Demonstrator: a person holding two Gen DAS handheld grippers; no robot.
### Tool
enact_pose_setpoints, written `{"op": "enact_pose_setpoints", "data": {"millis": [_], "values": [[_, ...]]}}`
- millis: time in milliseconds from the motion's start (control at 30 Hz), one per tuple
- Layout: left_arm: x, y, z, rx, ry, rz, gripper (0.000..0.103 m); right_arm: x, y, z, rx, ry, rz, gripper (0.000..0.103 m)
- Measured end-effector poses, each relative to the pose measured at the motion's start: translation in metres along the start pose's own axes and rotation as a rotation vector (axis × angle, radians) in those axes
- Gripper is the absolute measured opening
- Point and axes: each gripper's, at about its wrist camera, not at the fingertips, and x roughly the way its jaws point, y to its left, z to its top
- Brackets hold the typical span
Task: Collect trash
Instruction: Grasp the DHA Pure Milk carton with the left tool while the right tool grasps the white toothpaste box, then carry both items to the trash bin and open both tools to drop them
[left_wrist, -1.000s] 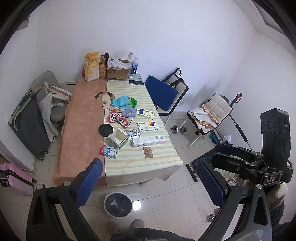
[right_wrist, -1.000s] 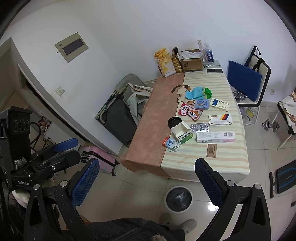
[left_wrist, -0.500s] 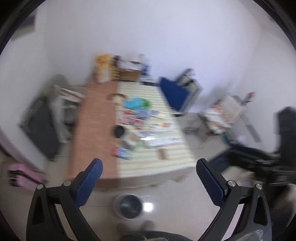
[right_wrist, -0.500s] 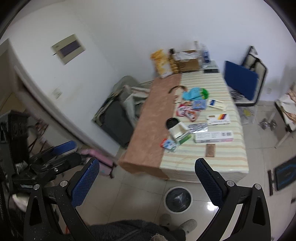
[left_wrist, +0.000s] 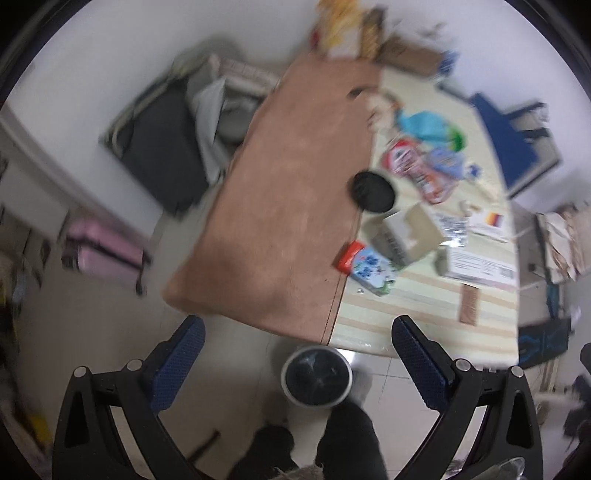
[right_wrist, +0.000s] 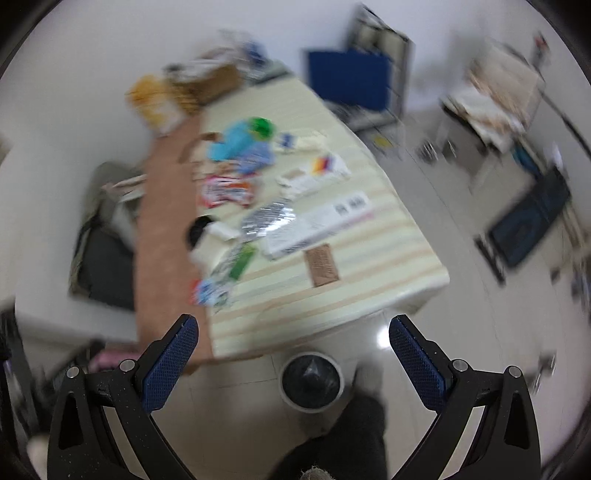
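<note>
Both spread wide, empty: left hand-held gripper (left_wrist: 297, 349), right hand-held gripper (right_wrist: 291, 347), above floor. Round bin (left_wrist: 316, 376) on pale tile floor (right_wrist: 461, 332) just beside bench (left_wrist: 424, 325) near end. Bench half brown cloth (left_wrist: 284, 206), half striped; trash (left_wrist: 373, 267) scattered over striped half: boxes, wrappers, black lid (left_wrist: 373, 192). Motion blur; labels unreadable.

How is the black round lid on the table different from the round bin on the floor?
The flat black round lid lies on the table, where the brown cloth meets the striped one; the round bin stands on the floor below the table's near edge. The lid is all black; the bin has a pale rim around a dark liner. The lid looks flat; the bin is open-topped. Both are round.
</note>
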Motion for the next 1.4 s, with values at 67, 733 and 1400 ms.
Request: {"op": "enact_pose_setpoints", "data": {"millis": [67,733,1400], "values": [[0.041,-0.006,0.010,-0.075,0.094,-0.015,0.103,0.047,-0.018,0.024,0.108,0.053,-0.010,0.103],[0.196,-0.023,0.026,-0.610,0.424,-0.111,0.055,0.312,-0.020,0.139,0.170,0.330,-0.130,0.072],[0.141,-0.071,-0.018,-0.037,0.220,0.184,0.050,0.303,0.009,0.075,-0.257,0.305,-0.241,0.055]]}}
